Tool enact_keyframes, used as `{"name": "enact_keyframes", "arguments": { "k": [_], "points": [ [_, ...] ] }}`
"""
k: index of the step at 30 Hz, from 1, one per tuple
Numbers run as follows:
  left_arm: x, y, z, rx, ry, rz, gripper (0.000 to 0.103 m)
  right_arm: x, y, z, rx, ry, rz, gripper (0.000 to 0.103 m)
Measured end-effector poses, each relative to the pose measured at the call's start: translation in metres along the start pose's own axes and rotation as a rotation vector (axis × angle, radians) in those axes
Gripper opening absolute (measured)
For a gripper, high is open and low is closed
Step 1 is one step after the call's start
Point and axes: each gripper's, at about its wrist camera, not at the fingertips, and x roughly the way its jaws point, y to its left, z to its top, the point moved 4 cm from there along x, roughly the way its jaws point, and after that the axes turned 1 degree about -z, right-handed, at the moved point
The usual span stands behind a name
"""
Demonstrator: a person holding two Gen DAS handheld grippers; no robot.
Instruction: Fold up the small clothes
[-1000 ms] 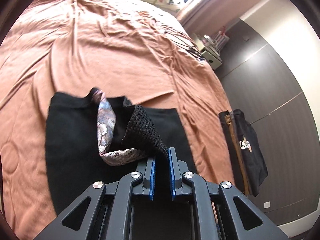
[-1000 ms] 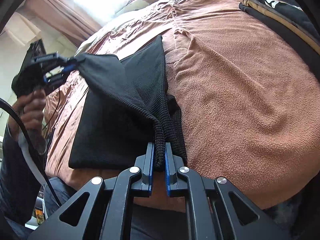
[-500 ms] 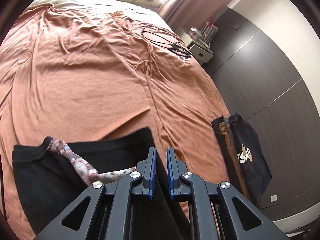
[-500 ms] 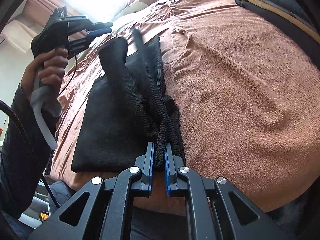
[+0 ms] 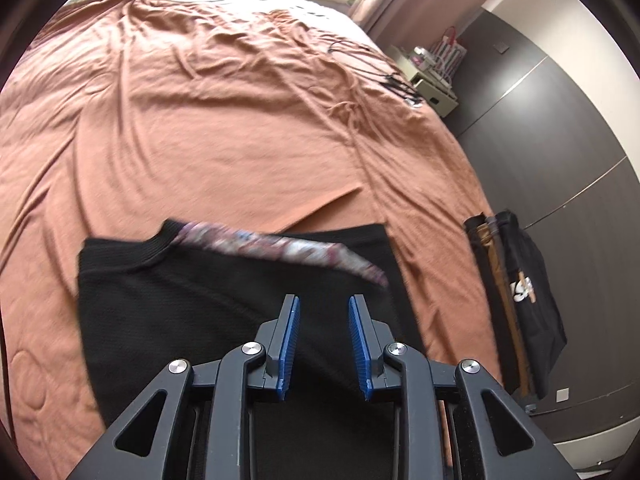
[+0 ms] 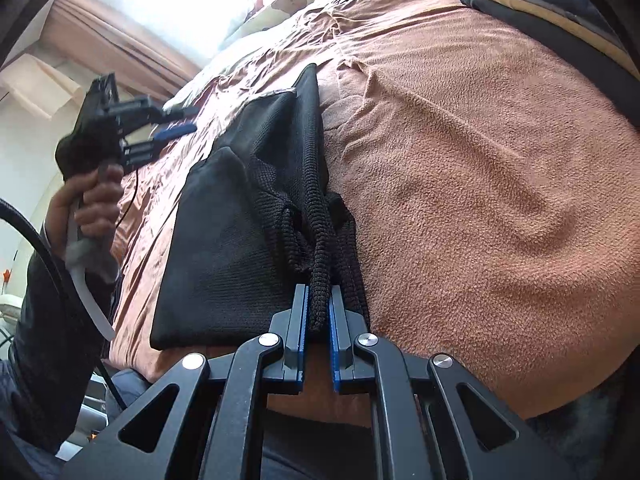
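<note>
The black knit garment lies flat on the rust-orange bedspread, filling the 6 o'clock part of the left wrist view, with a patterned pink-and-grey lining strip showing along its upper edge. In the right wrist view the same garment sits left of centre, one layer folded over, its ribbed edge bunched toward 6 o'clock. There the right gripper has its jaws closed tight on that ribbed edge. The left gripper hovers over the cloth, its jaws opening, blue pads parted with nothing pinched between them; from the right wrist view it sits at 9 o'clock, held in a hand. A stack of dark folded clothes rests at the bed's 3 o'clock edge.
</note>
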Motion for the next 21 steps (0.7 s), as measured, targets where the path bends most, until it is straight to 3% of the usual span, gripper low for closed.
{"name": "enact_keyframes", "arguments": {
  "k": [2, 6, 11, 13, 17, 21],
  "points": [
    [-0.010, 0.014, -0.010, -0.007, 0.008, 0.024, 0.029, -0.004, 0.001, -0.001, -0.005, 0.001, -0.009, 0.006],
    [-0.031, 0.040, -0.026, -0.028, 0.011, 0.072, 0.043, -0.012, 0.004, -0.002, 0.002, -0.008, -0.004, 0.006],
    [-0.056, 0.069, -0.041, -0.055, 0.007, 0.121, 0.051, -0.017, 0.002, -0.003, 0.027, -0.008, -0.012, 0.008],
    [-0.065, 0.080, -0.046, -0.068, 0.001, 0.134, 0.054, -0.020, 0.004, -0.001, 0.021, -0.013, -0.027, 0.012],
    [-0.073, 0.098, -0.050, -0.095, -0.009, 0.146, 0.060, -0.030, 0.009, 0.009, 0.005, -0.048, -0.033, 0.043],
    [-0.073, 0.115, -0.049, -0.123, -0.011, 0.155, 0.060, -0.036, 0.016, 0.021, -0.024, -0.073, -0.040, 0.045]
  ]
}}
